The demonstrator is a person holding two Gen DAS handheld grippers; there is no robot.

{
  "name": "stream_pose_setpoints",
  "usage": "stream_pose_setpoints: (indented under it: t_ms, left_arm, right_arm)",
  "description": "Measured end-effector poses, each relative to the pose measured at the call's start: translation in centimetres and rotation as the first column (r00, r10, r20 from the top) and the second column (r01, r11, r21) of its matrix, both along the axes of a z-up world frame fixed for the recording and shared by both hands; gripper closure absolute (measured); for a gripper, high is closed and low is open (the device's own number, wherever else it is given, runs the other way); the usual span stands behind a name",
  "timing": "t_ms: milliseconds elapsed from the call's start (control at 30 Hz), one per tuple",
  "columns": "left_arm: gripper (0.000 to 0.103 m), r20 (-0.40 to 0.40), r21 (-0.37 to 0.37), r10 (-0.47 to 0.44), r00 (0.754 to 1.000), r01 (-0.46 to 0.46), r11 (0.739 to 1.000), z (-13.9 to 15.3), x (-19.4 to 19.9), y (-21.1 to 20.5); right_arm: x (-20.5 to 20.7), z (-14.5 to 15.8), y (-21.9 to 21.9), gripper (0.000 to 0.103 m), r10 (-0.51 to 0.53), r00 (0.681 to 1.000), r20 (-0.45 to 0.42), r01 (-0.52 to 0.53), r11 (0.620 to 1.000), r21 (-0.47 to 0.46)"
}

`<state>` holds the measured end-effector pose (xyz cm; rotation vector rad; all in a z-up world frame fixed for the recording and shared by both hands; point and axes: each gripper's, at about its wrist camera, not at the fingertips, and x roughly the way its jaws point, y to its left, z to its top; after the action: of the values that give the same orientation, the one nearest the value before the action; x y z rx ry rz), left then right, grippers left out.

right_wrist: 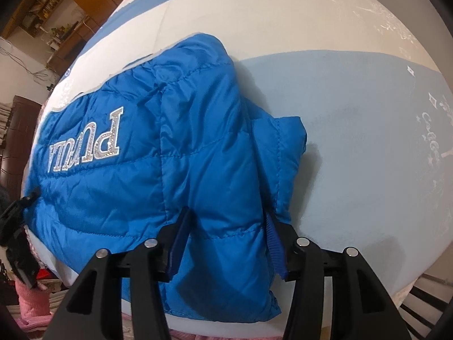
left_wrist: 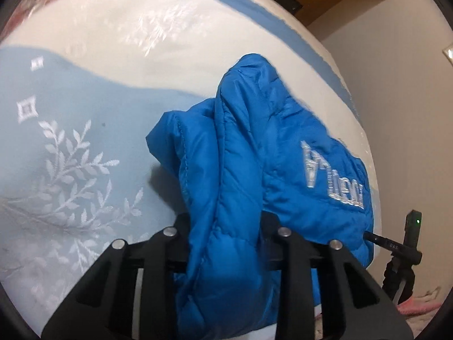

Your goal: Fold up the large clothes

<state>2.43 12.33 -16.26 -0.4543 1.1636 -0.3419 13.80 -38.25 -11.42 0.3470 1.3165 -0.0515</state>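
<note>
Now a puffy blue jacket [right_wrist: 141, 170] lies on a bed [left_wrist: 70, 119] with a pale blue and white cover, close to the near edge, and part of it hangs over that edge. It is already bunched up, with one part laid over another, so the folding looks like it is in the middle, not the start. The left gripper [left_wrist: 223, 226] has a thick roll of the jacket [left_wrist: 226, 184] squeezed between its two black fingers, and it is pinching it tight. The right gripper [right_wrist: 226, 223] has its fingers spread wider, with a fat lump of jacket between the blue pads [right_wrist: 273, 235]; the cloth fills the gap and bulges round them, so it looks held too. Silver letters [right_wrist: 87, 147] show on the jacket, on the left in the right wrist view. I think the next move is to lift both held parts together and carry them over the rest of the jacket, keeping the hands even so the slippery cloth does not slide out or twist
</note>
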Motion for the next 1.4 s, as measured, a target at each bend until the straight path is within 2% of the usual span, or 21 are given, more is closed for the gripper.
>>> stream_pose_setpoints:
  t_ms: [100, 233, 367, 433, 533, 600, 800, 1000, 1233, 1400]
  left_arm:
    - [0.074, -0.026, 0.015, 0.007, 1.000, -0.007, 1.000, -1.0, 0.2, 0.1]
    - [0.068, -0.054, -0.012, 0.023, 0.998, -0.023, 1.000, -2.8, 0.3, 0.7]
    - [0.064, -0.038, 0.051, 0.017, 0.999, -0.015, 0.999, -2.9, 0.2, -0.4]
    - [0.064, -0.061, 0.031, 0.040, 0.997, -0.038, 0.999, -3.0, 0.3, -0.4]
    - [0.071, -0.078, 0.013, 0.071, 0.994, -0.070, 0.997, -2.2, 0.2, -0.1]
    - [0.076, -0.065, 0.023, 0.074, 0.995, -0.073, 0.997, -0.9, -0.1, -0.3]
    - [0.077, 0.052, -0.021, 0.046, 0.998, -0.045, 0.999, 6.7, -2.3, -2.9]
    - [0.078, 0.134, 0.039, -0.027, 0.991, 0.022, 0.999, 12.7, -3.8, -9.4]
    - [0.078, 0.149, 0.066, -0.097, 0.984, 0.088, 0.994, 16.2, -4.4, -17.2]
    - [0.078, 0.148, 0.119, -0.159, 0.976, 0.142, 0.983, 15.9, -4.5, -23.0]
  right_arm:
    - [1.1, -0.6, 0.7, 0.050, 0.006, 1.000, -0.010, -0.006, 1.000, -0.019]
    - [2.0, -1.1, 1.1, 0.049, 0.009, 1.000, -0.014, -0.010, 1.000, -0.020]
    - [2.1, -1.5, 1.1, 0.048, 0.019, 1.000, -0.003, -0.020, 0.999, -0.026]
    - [1.8, -1.5, 1.1, 0.048, 0.022, 1.000, 0.001, -0.022, 1.000, -0.022]
    - [1.4, -1.4, 0.6, 0.048, 0.020, 1.000, 0.003, -0.020, 1.000, 0.007]
    - [1.1, -0.8, -0.1, 0.049, 0.018, 1.000, 0.004, -0.018, 1.000, 0.022]
    - [-0.7, 3.6, -2.0, 0.049, 0.032, 0.995, 0.095, -0.032, 0.999, 0.000]
    - [-2.0, 6.8, -3.7, 0.048, 0.069, 0.986, 0.151, -0.065, 0.997, -0.033]
    - [-2.5, 9.2, -4.7, 0.048, 0.105, 0.976, 0.189, -0.099, 0.994, -0.040]
    - [-3.0, 9.5, -5.6, 0.048, 0.111, 0.974, 0.199, -0.107, 0.994, -0.031]
